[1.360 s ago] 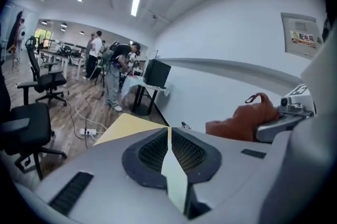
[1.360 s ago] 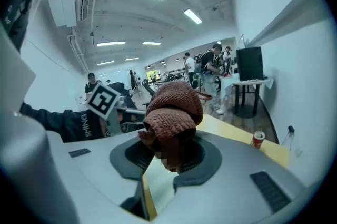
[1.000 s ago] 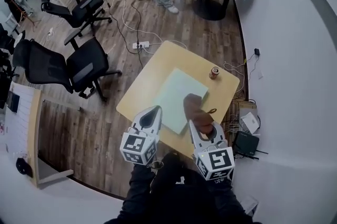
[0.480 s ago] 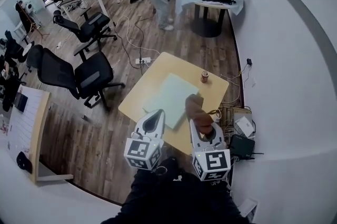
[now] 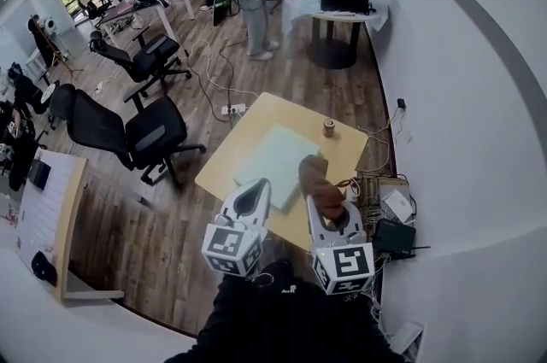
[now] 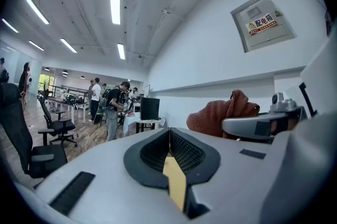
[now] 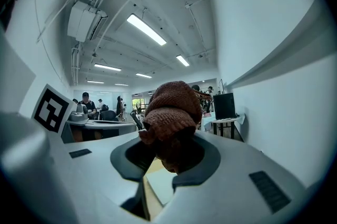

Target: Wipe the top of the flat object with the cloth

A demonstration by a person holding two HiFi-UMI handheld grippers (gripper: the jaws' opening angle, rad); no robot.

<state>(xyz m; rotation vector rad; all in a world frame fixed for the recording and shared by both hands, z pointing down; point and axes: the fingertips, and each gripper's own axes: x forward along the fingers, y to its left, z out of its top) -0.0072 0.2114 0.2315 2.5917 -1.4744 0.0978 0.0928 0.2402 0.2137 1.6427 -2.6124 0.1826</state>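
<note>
A: How were the tools nearest the person?

B: The left gripper (image 6: 169, 146) had its jaws pressed together on nothing. The right gripper (image 7: 168, 157) pinched the brown cloth (image 7: 171, 112), bunched up above its jaws.

A: And the flat object?

B: The pale green board (image 5: 273, 152) lay on the wooden table (image 5: 256, 115) beyond them. In the head view the cloth overlapped its right edge. A can (image 5: 328, 126) stood farther back.

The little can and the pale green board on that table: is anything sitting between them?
Nothing. In the head view only a bare strip of the wooden table separates the can from the flat board.
</note>
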